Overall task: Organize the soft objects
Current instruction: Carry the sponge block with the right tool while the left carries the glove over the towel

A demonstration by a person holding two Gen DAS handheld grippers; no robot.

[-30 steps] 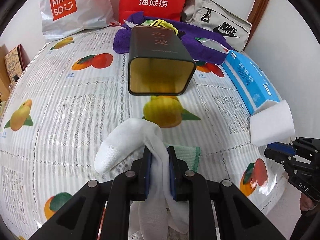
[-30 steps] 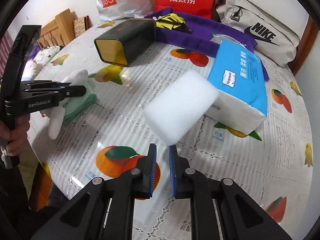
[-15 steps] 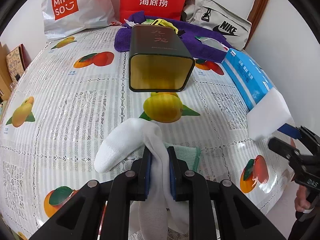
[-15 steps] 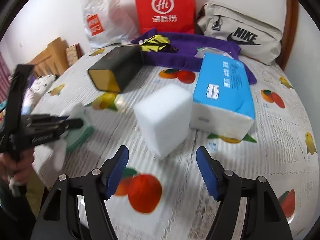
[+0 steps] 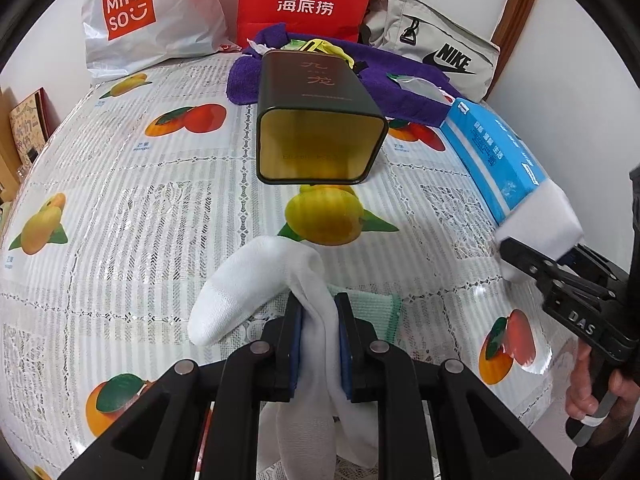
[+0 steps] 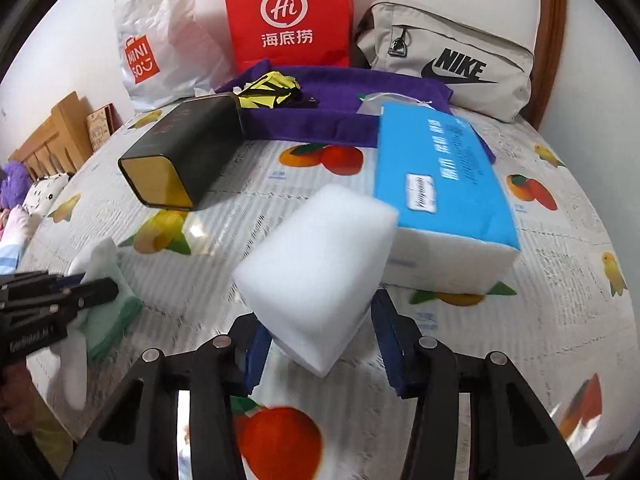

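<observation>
one white sponge (image 6: 320, 276), one white sock (image 5: 256, 284), one tin (image 5: 320, 128), one tissue pack (image 6: 440, 184), three bags (image 6: 288, 16).

Right claw (image 6: 318, 344) reopened, now closing around the white sponge (image 6: 316, 276), perhaps not yet gripping.

left gripper (image 5: 316, 344): black angular arms, blue pads, silver round screws; side lettering blurred in right view
right gripper (image 6: 320, 354): black arms, blue pads, silver screws, white "DAS" lettering on side
hand (image 5: 596, 384): around black grip, white band on handle
clothing: dark sleeve at right edge
</observation>
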